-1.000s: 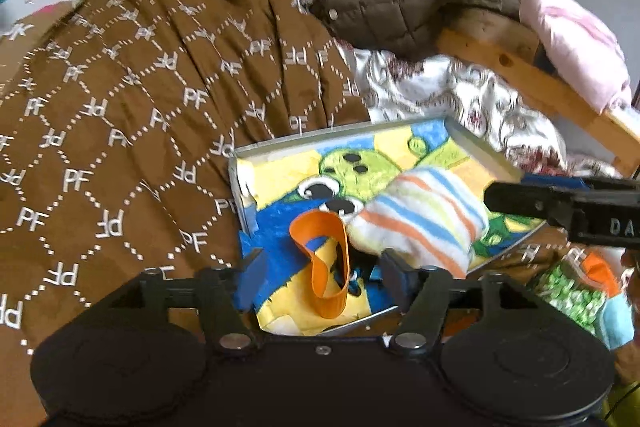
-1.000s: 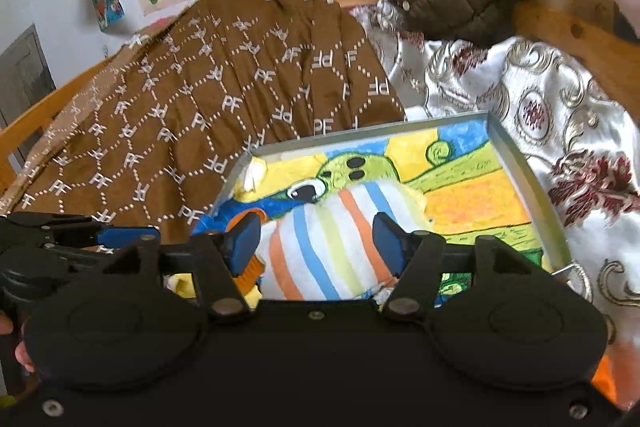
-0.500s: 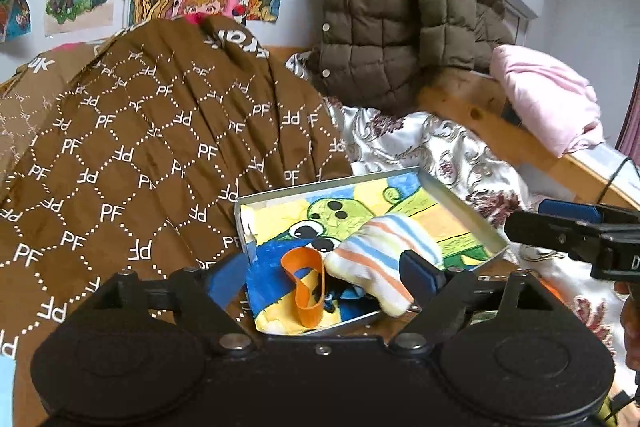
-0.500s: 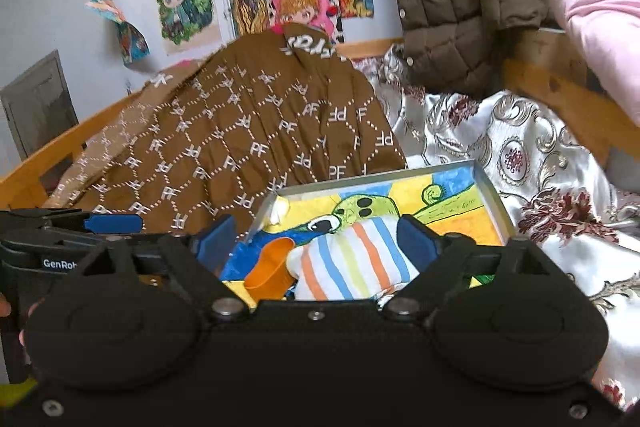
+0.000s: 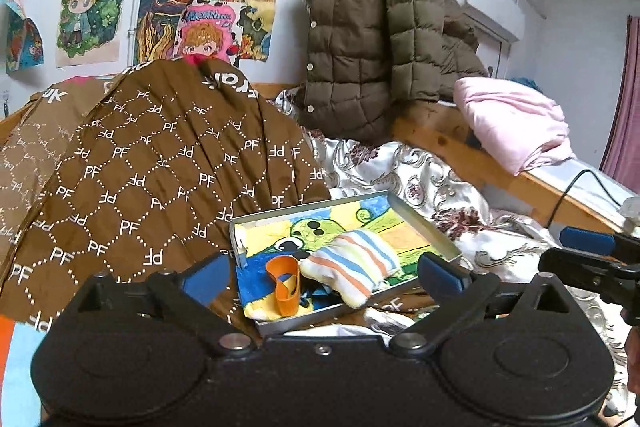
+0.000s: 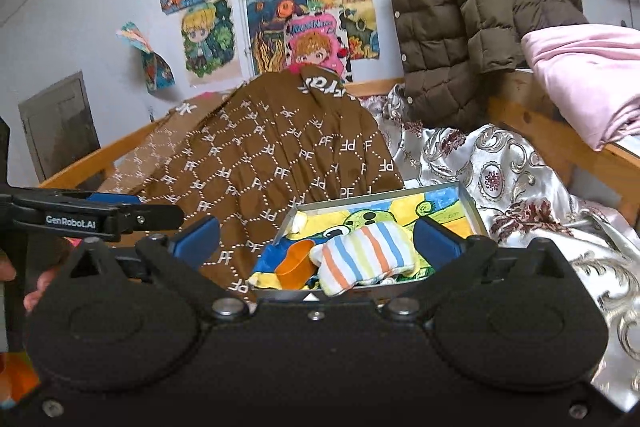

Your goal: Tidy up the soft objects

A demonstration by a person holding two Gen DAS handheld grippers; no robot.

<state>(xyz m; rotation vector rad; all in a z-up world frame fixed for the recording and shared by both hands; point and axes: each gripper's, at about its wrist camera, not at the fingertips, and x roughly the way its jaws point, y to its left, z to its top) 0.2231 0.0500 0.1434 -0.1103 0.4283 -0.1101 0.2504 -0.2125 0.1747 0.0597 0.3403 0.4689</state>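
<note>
A: Blue pads are seen on the left tool (image 5: 322, 273), spread wide apart with nothing between them; it is held back from the tray and above it.

B: The same is noted for the right tool (image 6: 316, 237): fingers parted, nothing gripped. In each view the other tool is cut off at the frame edge, so only one arm of it is shown.

A: Beyond the fingers, a metal tray (image 5: 424, 227) is seen lying on the bed, lined with a bright drawing of a green creature. A striped sock (image 5: 352, 267) is lying in it, its toe end hanging over the near rim.

B: An orange loop (image 5: 284, 285) is found just left of the sock, in the tray. What kind of band it is cannot be told. A dark item is tucked between loop and sock, mostly hidden.

A: The tray's near edge is partly covered by the tool body in the right view. A brown patterned cloth (image 6: 272, 163) is spread to the left, touching the tray's far corner.

B: A quilted jacket (image 5: 380, 39) is hung behind, and a pink bundle (image 5: 516, 123) is set on the wooden rail, cut off in the right view.
</note>
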